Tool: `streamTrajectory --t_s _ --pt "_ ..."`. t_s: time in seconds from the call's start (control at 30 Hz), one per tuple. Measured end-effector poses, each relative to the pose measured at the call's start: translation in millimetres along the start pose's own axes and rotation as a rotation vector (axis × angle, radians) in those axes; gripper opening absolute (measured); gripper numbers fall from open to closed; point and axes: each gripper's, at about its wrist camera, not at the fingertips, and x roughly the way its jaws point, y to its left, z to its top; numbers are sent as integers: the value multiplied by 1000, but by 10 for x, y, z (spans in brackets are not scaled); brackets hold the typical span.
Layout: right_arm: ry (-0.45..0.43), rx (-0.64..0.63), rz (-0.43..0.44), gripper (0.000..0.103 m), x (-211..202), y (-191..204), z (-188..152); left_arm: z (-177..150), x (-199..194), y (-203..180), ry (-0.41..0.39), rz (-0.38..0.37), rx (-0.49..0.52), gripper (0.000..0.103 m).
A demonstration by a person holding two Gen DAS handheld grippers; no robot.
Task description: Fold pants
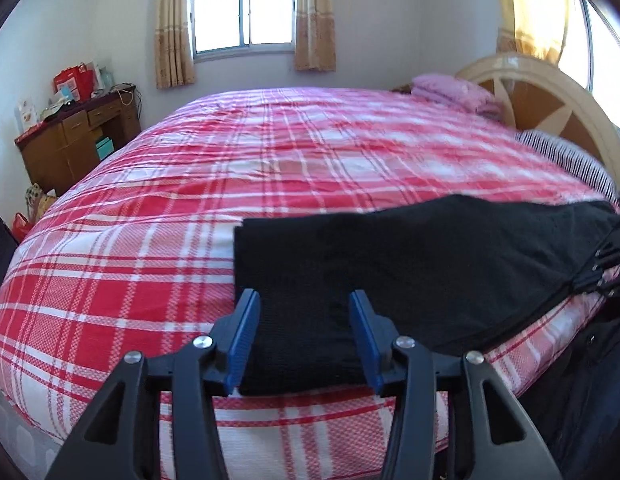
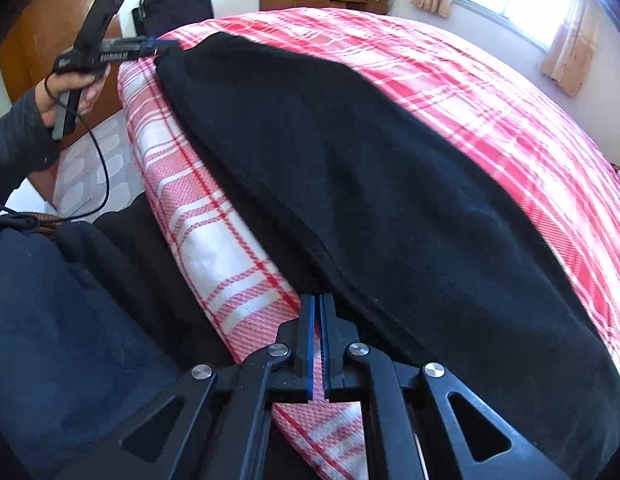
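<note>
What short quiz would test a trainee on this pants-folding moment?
1. True or false: the pants lie on the floor.
2. What shows between the open fingers of the left hand-held gripper?
3. Which one is shut? A: left hand-held gripper. B: right hand-held gripper.

Key: 1 false, they lie on the bed. 2 the pants. 3 B.
</note>
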Motion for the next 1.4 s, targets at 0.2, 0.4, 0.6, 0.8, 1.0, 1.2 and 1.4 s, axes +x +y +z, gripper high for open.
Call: streamTrajectory --t_s 0.2,0.4,0.6,0.8,1.0,1.2,1.4 --pt "-27 89 -39 39 -251 -194 -173 129 -76 -293 -13 -30 53 49" --pt "-80 257 -108 53 -745 -601 -531 431 -116 -815 -41 -158 130 58" --pt "-173 563 -281 53 -1457 -1282 -1065 692 94 -1657 -30 -306 255 58" --pt "-229 822 -422 53 -2017 -1759 -1603 738 284 -2740 24 -471 413 58" --pt "-257 901 -473 53 -2224 -2005 -1878 488 387 -3631 100 -567 594 49" --pt "-257 939 -490 53 -2269 -2162 -2072 263 483 -3795 144 -529 668 39" --pt "-242 1046 -503 53 -2314 -2365 -2315 225 513 -3795 138 -507 661 39"
